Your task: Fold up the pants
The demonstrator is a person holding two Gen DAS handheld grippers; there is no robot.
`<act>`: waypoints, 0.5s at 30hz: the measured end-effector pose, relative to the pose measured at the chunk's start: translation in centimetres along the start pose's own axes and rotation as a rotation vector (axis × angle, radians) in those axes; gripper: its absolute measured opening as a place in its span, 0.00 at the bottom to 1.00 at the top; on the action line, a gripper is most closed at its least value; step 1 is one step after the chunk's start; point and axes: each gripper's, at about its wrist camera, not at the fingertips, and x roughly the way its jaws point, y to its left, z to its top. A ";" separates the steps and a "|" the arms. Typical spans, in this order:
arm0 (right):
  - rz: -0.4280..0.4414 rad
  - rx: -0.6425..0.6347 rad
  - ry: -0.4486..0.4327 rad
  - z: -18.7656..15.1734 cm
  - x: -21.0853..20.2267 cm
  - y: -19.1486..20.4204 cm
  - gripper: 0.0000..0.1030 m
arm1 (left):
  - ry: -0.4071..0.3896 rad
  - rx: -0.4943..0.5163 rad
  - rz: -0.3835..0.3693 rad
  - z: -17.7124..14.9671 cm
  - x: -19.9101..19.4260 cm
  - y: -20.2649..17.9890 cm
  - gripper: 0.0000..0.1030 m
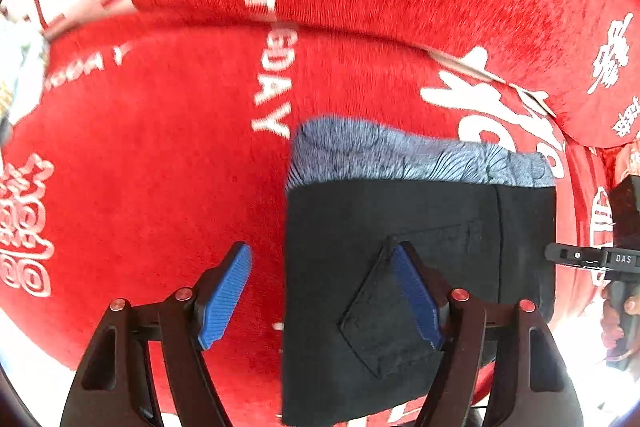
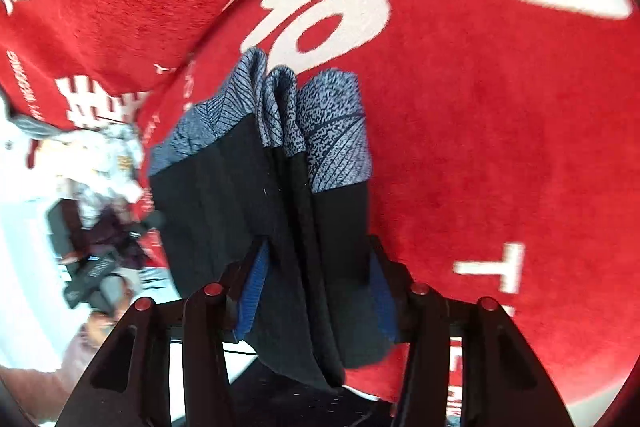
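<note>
The pants (image 1: 400,227) are black with grey-blue patterned cuffs, folded into a rectangle over a red cloth. In the left wrist view my left gripper (image 1: 322,293) is open and empty; its right blue pad (image 1: 416,295) is over the pants' pocket patch and its left pad (image 1: 224,295) is over the red cloth. In the right wrist view my right gripper (image 2: 316,295) is shut on the pants (image 2: 280,187), pinching several folded layers that hang bunched between the pads, cuffs away from me. The right gripper also shows at the right edge of the left wrist view (image 1: 592,259).
A red cloth (image 1: 160,147) with white lettering covers the surface, with a raised fold along the back. A pale bundle (image 1: 20,75) lies at the far left. A white floor and the left gripper (image 2: 96,267) in a hand show in the right wrist view.
</note>
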 end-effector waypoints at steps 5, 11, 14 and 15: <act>-0.149 -0.075 -0.091 -0.9 -2.4 3.1 0.23 | -0.032 0.068 -0.029 0.2 -1.5 -3.3 0.73; -0.146 -0.164 -0.134 -1.8 -2.3 6.6 0.19 | 0.019 0.102 -0.008 -0.7 2.1 -6.4 0.73; -0.227 -0.212 -0.108 -1.9 0.1 7.5 0.18 | 0.026 0.098 0.043 -1.0 4.0 -6.1 0.73; -0.256 -0.217 -0.098 -1.8 1.0 7.2 0.15 | 0.027 0.109 0.055 -1.0 4.4 -6.3 0.76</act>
